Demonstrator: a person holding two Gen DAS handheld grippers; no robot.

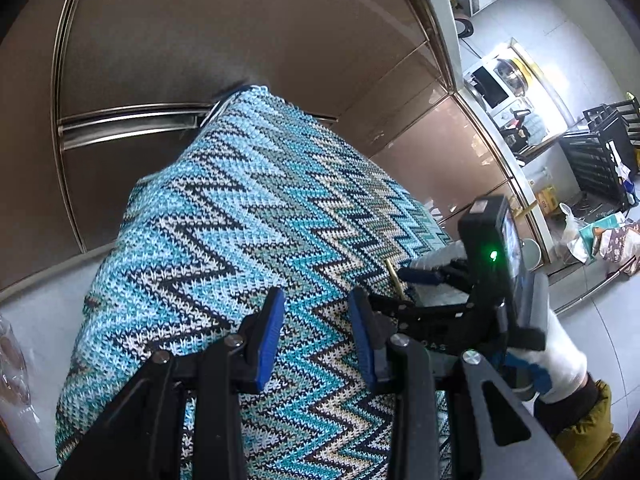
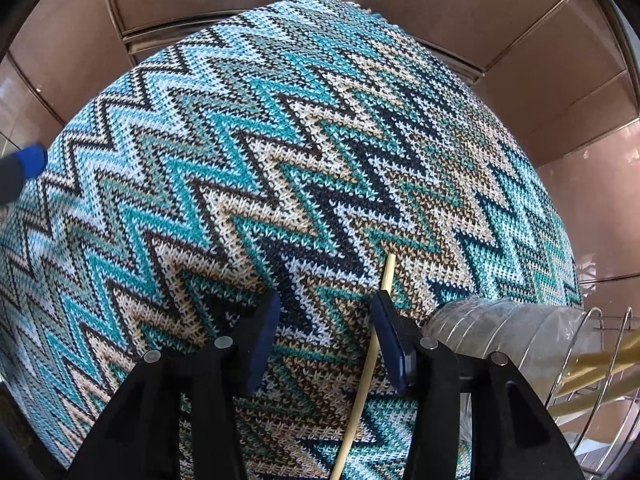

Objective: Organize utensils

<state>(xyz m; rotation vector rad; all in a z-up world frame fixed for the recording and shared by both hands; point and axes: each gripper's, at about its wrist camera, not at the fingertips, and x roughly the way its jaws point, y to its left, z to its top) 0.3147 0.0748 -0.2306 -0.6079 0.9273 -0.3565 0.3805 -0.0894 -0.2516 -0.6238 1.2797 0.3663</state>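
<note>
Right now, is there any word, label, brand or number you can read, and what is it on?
No text can be read for certain.
Faint raised letters on the right gripper body: too blurred to read.
Sticker on the black rack: too small to read.
Boxes and bags on the floor: print too small.
The knitted cloth has only a zigzag pattern, no writing.

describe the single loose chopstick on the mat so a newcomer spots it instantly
Start at the zigzag knit mat in teal, white and black. At its near right part, the chopstick, a thin pale stick, lies between the right gripper's open fingers, against the right one. The other pale sticks stand in the wire rack beside it.
</note>
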